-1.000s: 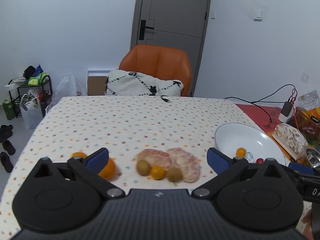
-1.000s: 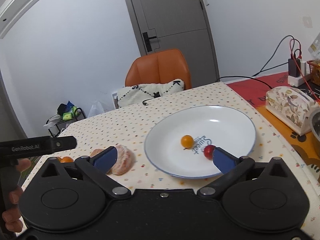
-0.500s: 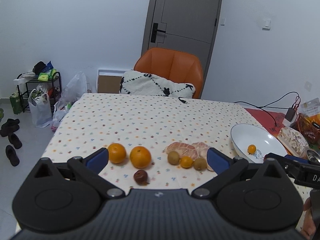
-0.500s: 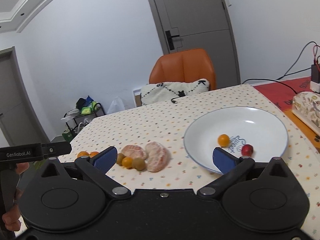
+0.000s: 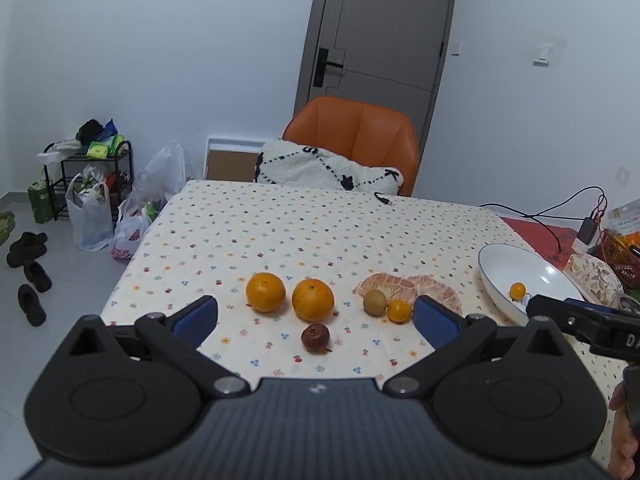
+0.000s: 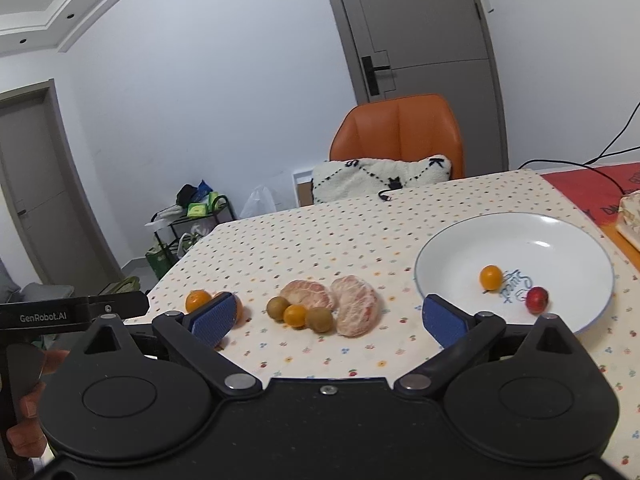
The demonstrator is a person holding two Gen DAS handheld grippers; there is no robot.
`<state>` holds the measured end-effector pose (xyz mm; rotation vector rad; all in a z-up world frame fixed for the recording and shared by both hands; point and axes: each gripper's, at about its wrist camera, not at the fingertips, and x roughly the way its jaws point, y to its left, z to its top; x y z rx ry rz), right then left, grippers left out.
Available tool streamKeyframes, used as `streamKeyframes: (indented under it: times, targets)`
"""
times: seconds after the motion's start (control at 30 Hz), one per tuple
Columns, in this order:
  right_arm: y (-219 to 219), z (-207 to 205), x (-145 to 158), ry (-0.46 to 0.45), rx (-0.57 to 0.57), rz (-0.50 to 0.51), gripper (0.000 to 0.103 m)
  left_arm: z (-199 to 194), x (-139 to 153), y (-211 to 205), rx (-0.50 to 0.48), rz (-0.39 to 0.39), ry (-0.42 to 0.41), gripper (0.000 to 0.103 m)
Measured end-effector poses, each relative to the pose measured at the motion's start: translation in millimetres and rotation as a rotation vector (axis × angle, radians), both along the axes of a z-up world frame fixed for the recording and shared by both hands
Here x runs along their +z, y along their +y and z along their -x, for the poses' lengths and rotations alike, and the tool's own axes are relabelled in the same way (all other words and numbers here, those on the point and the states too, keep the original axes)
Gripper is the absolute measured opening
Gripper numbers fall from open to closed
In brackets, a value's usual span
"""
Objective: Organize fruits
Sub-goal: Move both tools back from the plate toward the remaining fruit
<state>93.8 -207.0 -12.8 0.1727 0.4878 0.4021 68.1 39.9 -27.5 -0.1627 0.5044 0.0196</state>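
Both grippers hover above the near edge of a table (image 5: 320, 224) in a dotted cloth, fingers spread wide and holding nothing. The left gripper (image 5: 315, 317) points level across the table, and the right gripper (image 6: 327, 317) points the same way from further right; a hand (image 6: 28, 404) grips the left tool's handle at the right camera's left edge.

Between the left gripper's pads lie two oranges (image 5: 266, 292) (image 5: 313, 299) side by side, with a small dark brown fruit (image 5: 315, 338) nearer the tool. Just inside its right pad sit a brown-green fruit (image 5: 375, 302) and a small orange one (image 5: 399, 311), in front of two peeled citrus pieces (image 5: 384, 285) (image 6: 355, 305). Ahead of the right gripper's right pad stands a white plate (image 6: 560, 236) holding a small orange fruit (image 6: 491, 277) and a red one (image 6: 537, 299), apart from each other.

Beyond the table's far edge an orange chair (image 5: 356, 136) carries a white cushion (image 5: 320, 170), backed by a grey door (image 5: 384, 36). Far left of the tools, a black rack (image 5: 92, 172), plastic bags (image 5: 90, 216) and shoes (image 5: 30, 268) sit on the floor.
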Motion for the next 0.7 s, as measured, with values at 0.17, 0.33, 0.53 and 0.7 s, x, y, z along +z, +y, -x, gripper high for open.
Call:
streamKeyframes:
  times: [0.17, 0.33, 0.53, 0.7]
  targets:
    - [6.3, -2.3, -3.1, 0.013, 0.01, 0.008, 0.09, -4.7, -11.0, 3.2, -0.005, 0.025, 0.002, 0.1]
    - [9.6, -5.7, -8.1, 0.028, 0.032, 0.014, 0.08, -13.2, -21.3, 1.9, -0.007, 0.028, 0.025, 0.093]
    - [16.6, -15.8, -14.0, 0.046, 0.069, 0.007, 0.069, -22.5, -31.1, 1.2, -0.013, 0.028, 0.049, 0.082]
    - [21.8, -29.3, -21.6, 0.07, 0.089, 0.004, 0.056, -34.3, -38.8, 1.9, -0.016, 0.032, 0.074, 0.071]
